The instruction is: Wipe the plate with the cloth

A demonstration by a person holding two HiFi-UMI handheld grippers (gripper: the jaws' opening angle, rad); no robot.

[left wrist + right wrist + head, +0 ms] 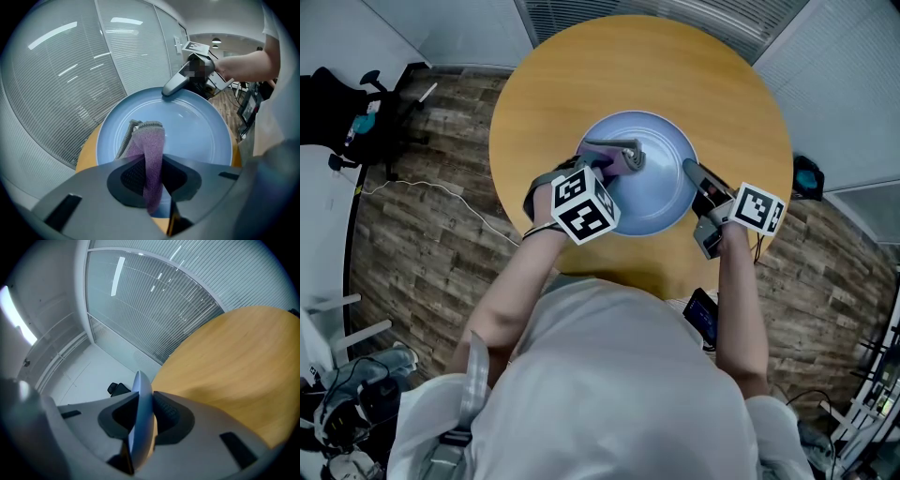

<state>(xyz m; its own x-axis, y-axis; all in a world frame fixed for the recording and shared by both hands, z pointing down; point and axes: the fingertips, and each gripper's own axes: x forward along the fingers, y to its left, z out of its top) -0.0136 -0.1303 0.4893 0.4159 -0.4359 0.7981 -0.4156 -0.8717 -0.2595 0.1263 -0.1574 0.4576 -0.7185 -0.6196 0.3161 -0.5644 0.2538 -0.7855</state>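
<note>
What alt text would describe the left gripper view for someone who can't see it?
A purple-grey cloth pinched in the left gripper drapes onto a blue plate on a wooden table; the right gripper clamps the plate's far rim.

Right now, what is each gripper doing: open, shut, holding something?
Left gripper: closed on the purple cloth, over the blue plate.
Right gripper: closed on the plate's rim.

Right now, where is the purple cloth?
In the head view the cloth rests on the left half of the blue plate, clamped in the left tool, at the middle of the round table.
</note>
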